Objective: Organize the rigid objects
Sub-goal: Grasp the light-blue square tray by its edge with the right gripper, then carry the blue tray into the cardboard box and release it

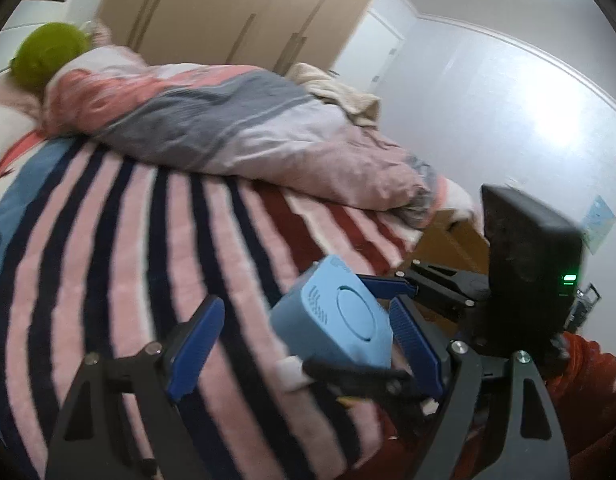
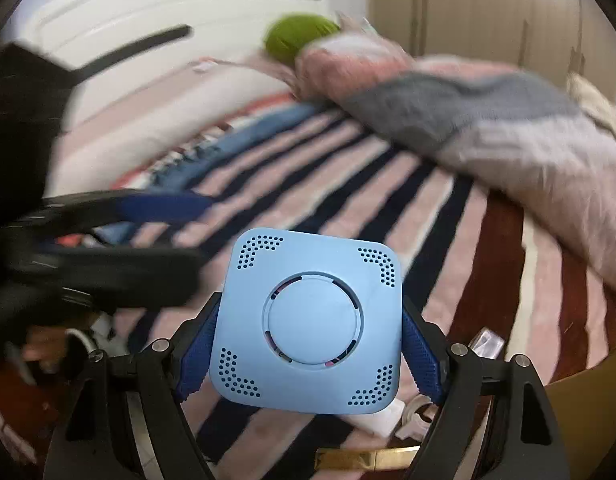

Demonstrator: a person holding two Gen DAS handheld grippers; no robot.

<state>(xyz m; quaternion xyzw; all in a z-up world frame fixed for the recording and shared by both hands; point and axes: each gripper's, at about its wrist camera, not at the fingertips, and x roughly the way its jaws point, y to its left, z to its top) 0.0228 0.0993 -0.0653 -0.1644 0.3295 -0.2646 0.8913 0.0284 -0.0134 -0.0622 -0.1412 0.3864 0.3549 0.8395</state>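
Gripping pale blue box (image 2: 308, 324) above striped blanket (image 2: 388, 184), right claw (image 2: 308, 344) clamped, left claw (image 1: 303, 344) open, empty.

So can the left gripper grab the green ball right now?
Probably not yet. The left gripper is open with nothing in it, but the green ball lies far across the striped blanket, by the rumpled quilt.

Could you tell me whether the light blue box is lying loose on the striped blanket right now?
No, the light blue box is clamped between the right gripper jaws, lifted above the striped blanket.
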